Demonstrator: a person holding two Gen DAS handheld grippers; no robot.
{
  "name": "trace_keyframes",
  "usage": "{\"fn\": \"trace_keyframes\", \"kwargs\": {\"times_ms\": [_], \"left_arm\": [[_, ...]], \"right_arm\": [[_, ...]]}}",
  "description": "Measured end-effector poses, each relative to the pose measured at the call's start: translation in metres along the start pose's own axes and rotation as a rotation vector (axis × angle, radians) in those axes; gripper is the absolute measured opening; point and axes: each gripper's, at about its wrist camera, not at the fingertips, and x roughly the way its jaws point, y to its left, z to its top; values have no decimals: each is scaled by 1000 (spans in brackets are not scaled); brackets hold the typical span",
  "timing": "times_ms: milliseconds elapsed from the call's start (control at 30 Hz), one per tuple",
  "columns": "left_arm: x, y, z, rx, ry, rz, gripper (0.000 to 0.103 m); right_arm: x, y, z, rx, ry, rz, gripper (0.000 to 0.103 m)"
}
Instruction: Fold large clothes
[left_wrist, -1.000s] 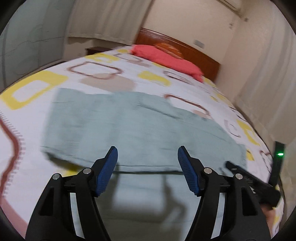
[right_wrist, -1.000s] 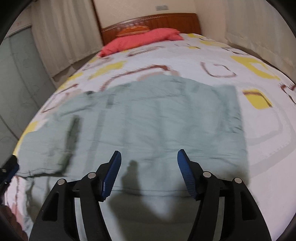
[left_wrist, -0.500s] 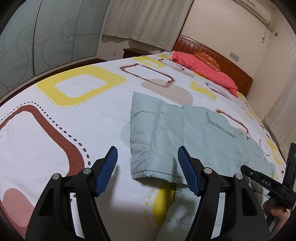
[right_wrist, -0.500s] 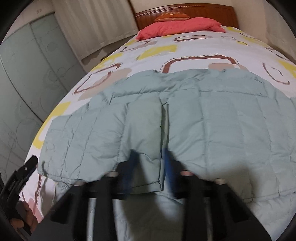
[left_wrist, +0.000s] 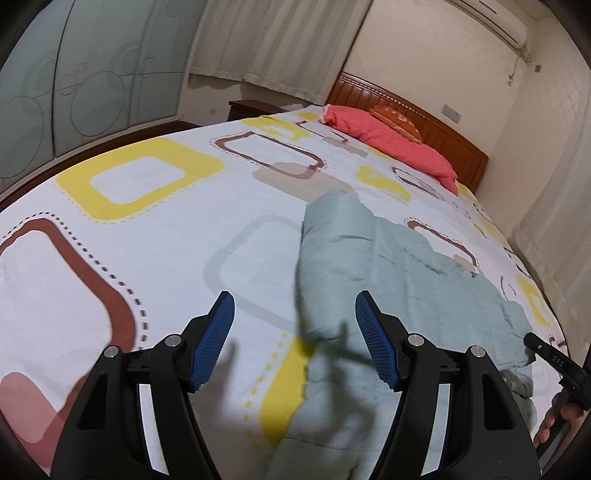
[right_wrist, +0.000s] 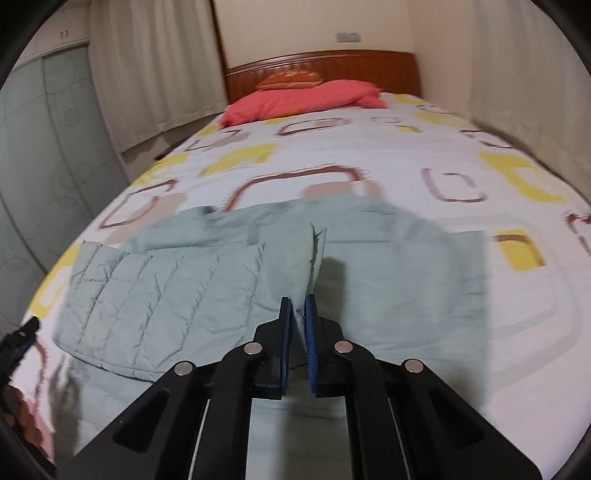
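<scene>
Right gripper (right_wrist: 298, 306) pinches jacket (right_wrist: 184, 288); side lettering, seemingly "DAS"

We see a wide bed (left_wrist: 155, 236) under a white sheet printed with yellow, brown and grey rounded squares. At its far end a coral-red pillow (right_wrist: 303, 99) lies along the wooden headboard (right_wrist: 325, 66), with an orange patterned cushion (right_wrist: 291, 79) tucked behind it. Pale curtains (left_wrist: 273, 48) hang on the far wall, frosted wardrobe doors (left_wrist: 74, 81) with circle motifs line one side, and an air conditioner (left_wrist: 491, 18) sits high up.
</scene>
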Motion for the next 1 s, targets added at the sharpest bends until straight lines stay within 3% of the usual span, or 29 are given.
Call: {"fn": "trace_keyframes", "kwargs": {"times_ms": [167,400,567,633,700,833,933,1000], "left_arm": [[10,-21,-5,38,20,-18,68],[35,-47,-12,89,70,-26,68],[46,-65,-7,121,68,-40,68],[52,-74,-2,137,61,-44,68],[62,-81,3,151,58,-39,68],[91,-89,7,170,91,-2,68],[123,-89,0,206,161,54,68],[131,-87,-3,204,188,46,68]], "right_arm": [[7,-57,-6,54,35,-90,8],[31,-101,-21,125,119,-102,8],[16,-97,-16,153,103,-96,10],[9,-87,-10,153,65,-85,18],[13,-78,-5,153,60,-54,36],[39,-62,4,130,63,-39,38],[66,-61,2,123,102,-63,38],[79,-64,-2,126,131,-57,38]]}}
